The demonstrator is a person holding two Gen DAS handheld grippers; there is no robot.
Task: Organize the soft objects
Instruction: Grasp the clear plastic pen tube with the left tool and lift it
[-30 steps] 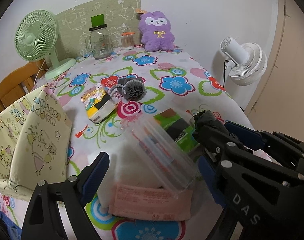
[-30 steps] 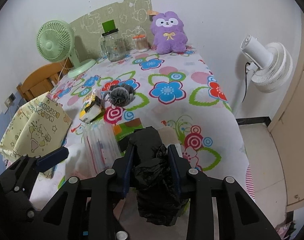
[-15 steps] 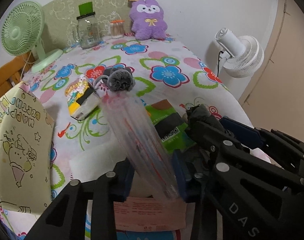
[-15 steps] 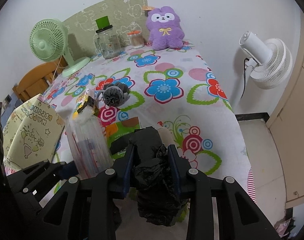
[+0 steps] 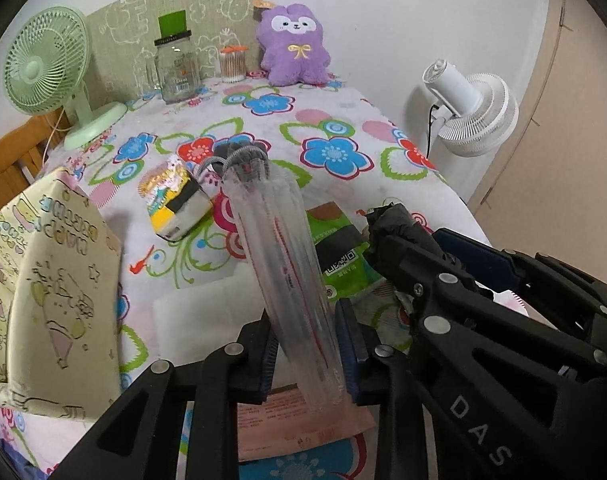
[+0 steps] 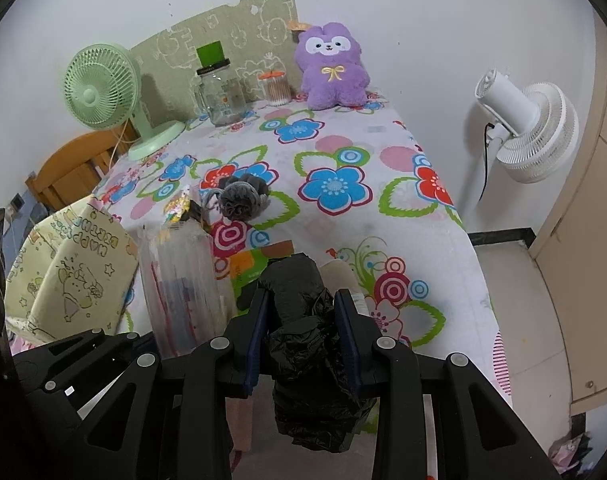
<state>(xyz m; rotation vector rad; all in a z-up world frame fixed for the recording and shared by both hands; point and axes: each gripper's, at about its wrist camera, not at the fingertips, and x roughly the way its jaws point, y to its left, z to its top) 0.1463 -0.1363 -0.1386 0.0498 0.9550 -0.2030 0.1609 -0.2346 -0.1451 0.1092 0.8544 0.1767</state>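
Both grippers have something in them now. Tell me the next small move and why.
Probably lift the left gripper a little. Its jaws have just been closing on the clear plastic packet, which now stands pinched between the pads, low over the tablecloth clutter. The right gripper already grips the black plastic bag, so raising the packet clear comes before carrying either, perhaps toward the yellow bag.
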